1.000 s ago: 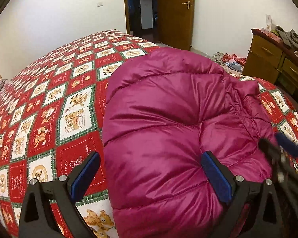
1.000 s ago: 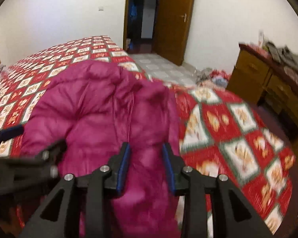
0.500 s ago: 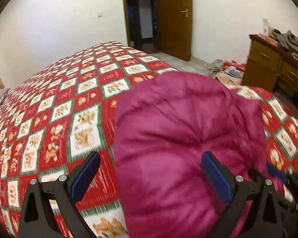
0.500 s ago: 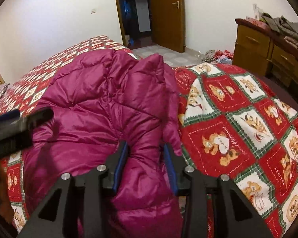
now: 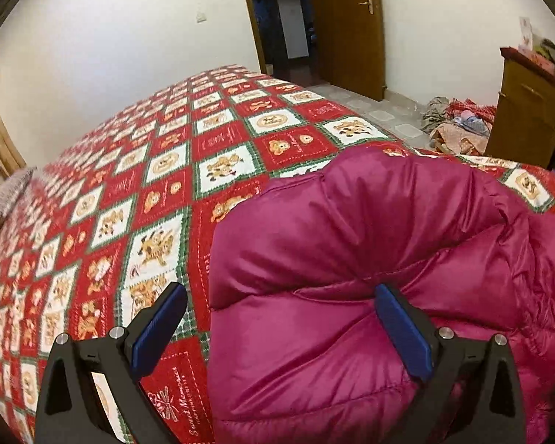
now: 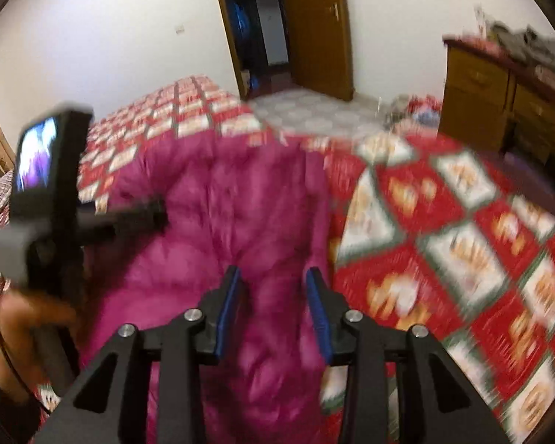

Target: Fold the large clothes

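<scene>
— Left gripper (image 5: 279, 318), black frame with blue pads: how does it stand?

— Spread wide. One blue pad presses into the top of the puffy magenta quilted down jacket (image 5: 370, 288); the other pad hangs apart from it, over the red, white and green teddy-bear patchwork bedspread (image 5: 137, 199). Nothing is clamped between them.

— And the right gripper (image 6: 273, 314)?

— Narrowed, with a thick fold of that same magenta jacket (image 6: 222, 222) squeezed between its two blue pads. That view is blurred, so finer detail is lost.

— Where does the jacket lie?

— Bunched in a rounded heap on the bedspread (image 6: 444, 244), near the edge of the bed closest to both cameras, patchwork showing to either side of it.

— Anything else in the right view?

— At the left edge, the person's left hand (image 6: 22, 318) grips the handle of the other tool, whose small lit screen (image 6: 37, 155) faces the camera.

— Beyond the bed?

— A brown wooden door (image 5: 347, 26) standing open, a wooden chest of drawers (image 5: 525, 118) at the right wall, and a heap of clothes on the floor (image 5: 458, 125) beside it
</scene>
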`<state>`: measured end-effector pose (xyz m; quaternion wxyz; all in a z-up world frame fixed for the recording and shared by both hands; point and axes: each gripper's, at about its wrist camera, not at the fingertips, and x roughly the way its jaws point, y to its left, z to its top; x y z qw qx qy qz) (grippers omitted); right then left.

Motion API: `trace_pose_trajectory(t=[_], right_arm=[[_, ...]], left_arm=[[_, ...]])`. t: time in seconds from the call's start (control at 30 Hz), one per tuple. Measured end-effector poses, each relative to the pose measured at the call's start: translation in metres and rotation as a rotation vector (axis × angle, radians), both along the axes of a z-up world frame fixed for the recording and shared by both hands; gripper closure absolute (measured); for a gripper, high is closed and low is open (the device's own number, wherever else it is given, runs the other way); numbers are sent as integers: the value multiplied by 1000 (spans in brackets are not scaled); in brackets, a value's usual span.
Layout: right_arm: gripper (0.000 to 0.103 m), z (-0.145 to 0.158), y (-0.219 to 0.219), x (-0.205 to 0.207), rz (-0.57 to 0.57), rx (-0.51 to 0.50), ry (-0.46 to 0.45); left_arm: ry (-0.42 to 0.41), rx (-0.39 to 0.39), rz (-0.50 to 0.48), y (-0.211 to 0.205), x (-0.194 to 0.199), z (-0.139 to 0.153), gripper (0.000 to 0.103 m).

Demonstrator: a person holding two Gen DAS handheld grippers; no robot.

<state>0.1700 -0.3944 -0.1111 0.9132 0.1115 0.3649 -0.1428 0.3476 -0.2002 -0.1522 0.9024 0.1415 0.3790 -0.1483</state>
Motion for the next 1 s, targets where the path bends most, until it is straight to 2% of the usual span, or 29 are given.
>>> trace_pose_trajectory(t=[0.07,0.17,0.27,0.37,0.47,0.63,0.8,0.9,1.0], right_arm=[[64,17,-4,17,14,-23,-29],[64,22,-10,53,24,-51,-20],[64,1,-19,92,32,-51,56],[64,-32,-28,109,30,-50,156],[63,-44,-35,105,15,3,136],[63,-45,-24,110,9,-91,173],[62,-38,-19,103,25,-112,168],[62,-22,-20,84,25,-83,91],[62,-5,-9,56,31,-87,45]], left_arm=[[-1,7,-5,-2,1,1,1],[-2,12,-9,-4,2,0,1],[10,3,-3,-3,6,-1,1],[38,-31,2,-3,11,-4,1],[71,-49,-7,-8,17,-10,1],[136,-61,-33,-16,27,-24,1],[164,-65,-92,-6,16,-12,1],[120,-88,-118,11,-4,3,1],[81,-73,-127,26,-22,13,1]])
